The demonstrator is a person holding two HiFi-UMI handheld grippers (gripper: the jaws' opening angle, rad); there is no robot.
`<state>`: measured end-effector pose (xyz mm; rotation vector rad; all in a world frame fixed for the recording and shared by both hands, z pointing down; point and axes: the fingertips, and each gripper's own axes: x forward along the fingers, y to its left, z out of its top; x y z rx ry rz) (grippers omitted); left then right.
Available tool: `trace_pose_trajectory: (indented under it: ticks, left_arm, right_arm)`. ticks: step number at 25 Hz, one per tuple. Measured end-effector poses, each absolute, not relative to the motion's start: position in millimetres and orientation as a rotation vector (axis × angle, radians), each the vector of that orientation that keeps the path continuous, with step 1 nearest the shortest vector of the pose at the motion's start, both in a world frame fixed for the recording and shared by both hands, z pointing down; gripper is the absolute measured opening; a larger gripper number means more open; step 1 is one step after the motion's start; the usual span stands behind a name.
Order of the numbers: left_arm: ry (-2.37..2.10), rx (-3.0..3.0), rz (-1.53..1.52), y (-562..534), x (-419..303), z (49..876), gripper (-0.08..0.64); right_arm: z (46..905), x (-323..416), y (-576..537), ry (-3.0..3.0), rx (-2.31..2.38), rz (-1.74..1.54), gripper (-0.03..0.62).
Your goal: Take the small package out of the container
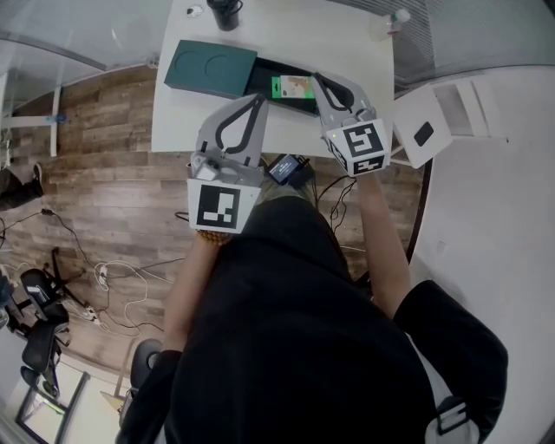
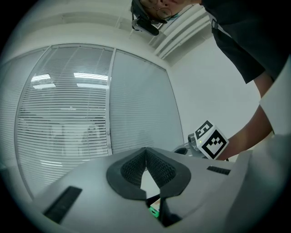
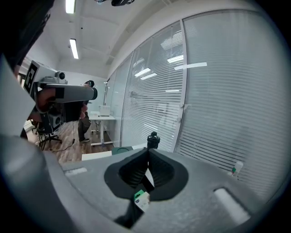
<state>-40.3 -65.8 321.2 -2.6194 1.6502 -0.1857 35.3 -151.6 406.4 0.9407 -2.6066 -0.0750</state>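
Observation:
The small green and white package (image 1: pixel 293 87) lies in the open black container (image 1: pixel 264 76) on the white table (image 1: pixel 347 39). The same package shows through the gap under the jaws in the left gripper view (image 2: pixel 154 210) and in the right gripper view (image 3: pixel 142 199). My left gripper (image 1: pixel 257 97) hovers just left of and nearer than the package, shut with nothing in it; its tips meet (image 2: pixel 145 149). My right gripper (image 1: pixel 316 78) is at the package's right edge, also shut and empty (image 3: pixel 148 150).
The container's dark green lid (image 1: pixel 211 69) lies beside it on the left. A black cup (image 1: pixel 225 12) stands at the table's far edge and a small white bottle (image 1: pixel 397 16) at its far right corner. A white box (image 1: pixel 422 130) sits to the right.

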Motion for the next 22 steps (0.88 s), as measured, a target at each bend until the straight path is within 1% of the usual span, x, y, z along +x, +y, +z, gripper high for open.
trace_pose_trajectory:
  ticks: [9,22]
  left_arm:
    - [1.697,-2.599,-0.222,-77,-36,331,0.002]
    - [1.730,-2.613,-0.246,-82,-28,345,0.002]
  right_arm:
    - [436,32,-171,-2.586,0.829,-0.072,0.000]
    - [500,21,-179,-2.452,0.579,-0.203,0.000]
